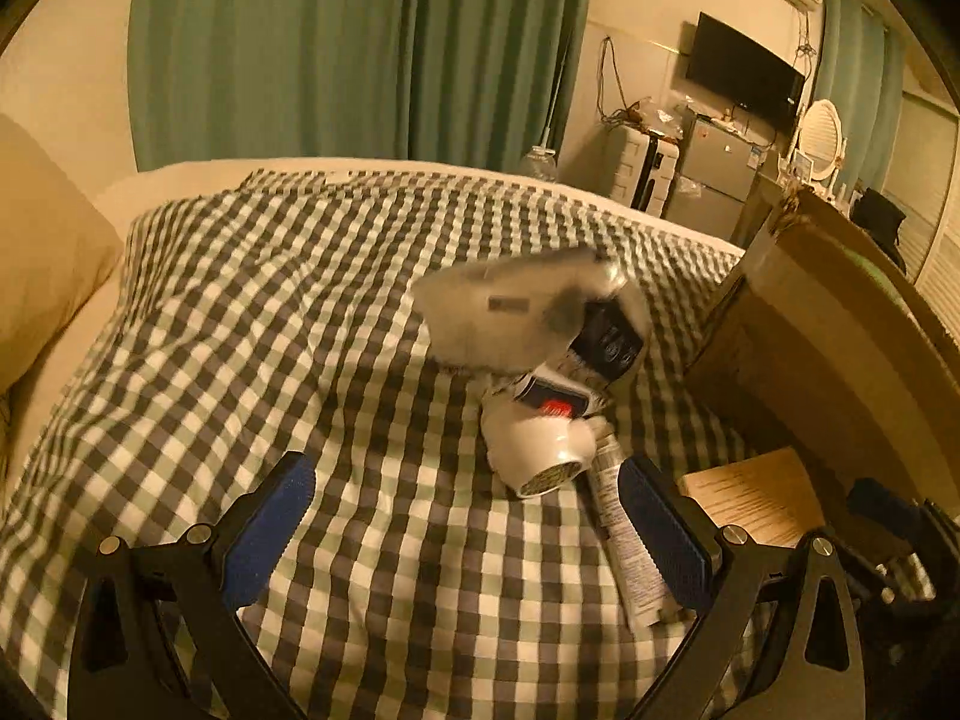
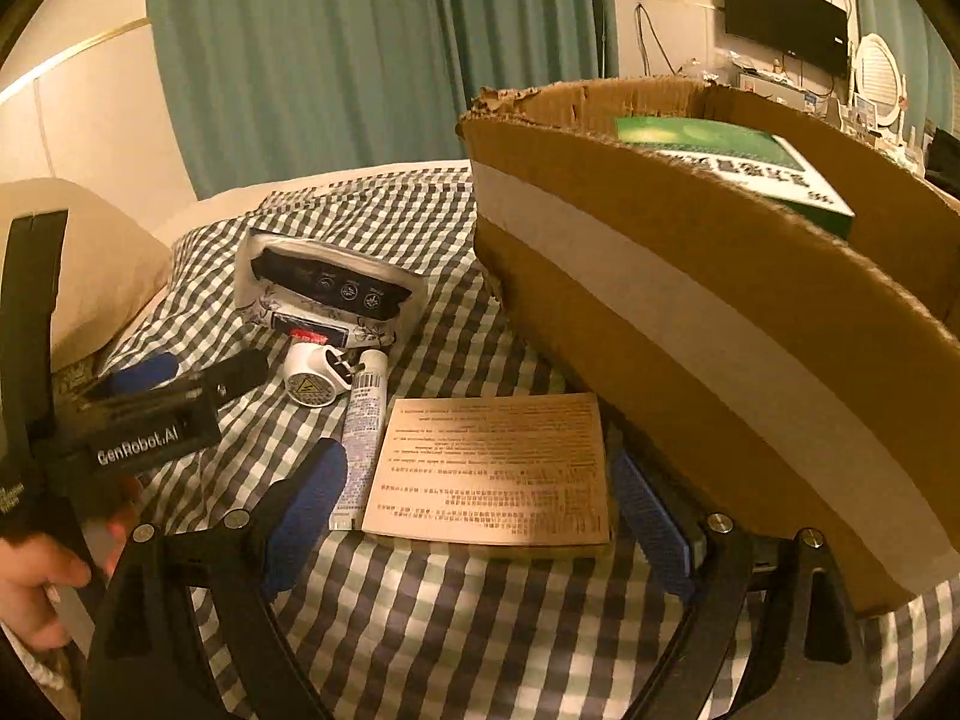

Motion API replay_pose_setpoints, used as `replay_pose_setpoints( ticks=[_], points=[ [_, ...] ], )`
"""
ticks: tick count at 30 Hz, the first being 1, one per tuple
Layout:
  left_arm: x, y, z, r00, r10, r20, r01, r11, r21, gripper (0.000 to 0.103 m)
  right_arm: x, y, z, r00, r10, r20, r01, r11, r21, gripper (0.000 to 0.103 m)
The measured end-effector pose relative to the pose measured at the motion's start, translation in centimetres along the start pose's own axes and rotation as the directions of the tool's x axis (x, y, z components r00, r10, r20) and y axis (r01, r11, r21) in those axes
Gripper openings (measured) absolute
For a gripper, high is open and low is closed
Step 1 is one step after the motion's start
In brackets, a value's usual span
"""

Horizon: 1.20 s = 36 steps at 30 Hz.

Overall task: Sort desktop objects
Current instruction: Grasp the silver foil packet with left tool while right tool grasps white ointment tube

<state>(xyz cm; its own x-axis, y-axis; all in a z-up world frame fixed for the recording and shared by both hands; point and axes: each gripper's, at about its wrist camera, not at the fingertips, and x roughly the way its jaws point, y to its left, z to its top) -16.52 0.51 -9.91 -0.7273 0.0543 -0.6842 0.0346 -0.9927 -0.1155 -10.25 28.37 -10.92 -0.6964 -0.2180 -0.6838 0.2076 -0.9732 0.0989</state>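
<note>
Lying flat on the checked bedspread (image 2: 456, 618), the thin printed booklet (image 2: 492, 468) sits directly ahead of the right hand-held gripper (image 2: 480, 516), between its two blue pads, which stand wide apart and do not touch it. It looks light and floppy, and pressed flat into soft bedding it offers no raised edge; I judge the near edge the best place to take it, with one pad slid under the cover so the pages do not fan open. Just left of that gripper lies a slim tube (image 2: 362, 432), light and round, likely to roll, best pinched across its middle. Beyond it, farther ahead, are a white plug-like adapter (image 2: 315, 375), hard and smooth, and a soft tissue pack (image 2: 327, 285) that will give under pressure. The cardboard box (image 2: 720, 312) rises close on the right, already holding a green box (image 2: 738, 162). The left hand-held gripper (image 1: 465, 531) is also spread apart and empty, with the tube just inside its right pad.
</note>
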Motion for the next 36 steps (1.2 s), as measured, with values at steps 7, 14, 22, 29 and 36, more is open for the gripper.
replay_pose_setpoints(
  ticks=[7, 14, 22, 29, 36],
  points=[
    [0.8, 0.0, 1.7, 0.998, -0.045, 0.046, 0.047, 0.998, -0.036, 0.103, 0.3, -0.3, -0.6, 0.999, -0.014, -0.032, 0.014, 1.0, 0.016, 0.09],
    [0.9, -0.6, 5.4, 0.983, -0.101, 0.155, 0.099, 0.995, 0.017, 0.103, 0.7, -0.7, -1.1, 0.998, -0.016, -0.063, 0.018, 1.0, 0.026, 0.09],
    [3.1, -3.7, 5.1, 0.987, -0.142, 0.073, 0.118, 0.957, 0.264, 0.033, 0.7, -0.3, -1.1, 0.998, 0.01, -0.057, -0.009, 1.0, 0.023, 0.09],
    [1.1, -1.9, 4.5, 0.989, -0.134, 0.064, 0.118, 0.97, 0.212, 0.017, 0.0, 2.2, -0.4, 0.99, 0.142, 0.011, -0.141, 0.989, -0.051, 0.09],
    [-0.9, 2.0, 2.6, 0.997, -0.083, -0.009, 0.083, 0.994, 0.07, 0.017, 2.7, 7.0, 0.0, 0.973, 0.227, -0.035, -0.23, 0.958, -0.173, 0.089]
  ],
)
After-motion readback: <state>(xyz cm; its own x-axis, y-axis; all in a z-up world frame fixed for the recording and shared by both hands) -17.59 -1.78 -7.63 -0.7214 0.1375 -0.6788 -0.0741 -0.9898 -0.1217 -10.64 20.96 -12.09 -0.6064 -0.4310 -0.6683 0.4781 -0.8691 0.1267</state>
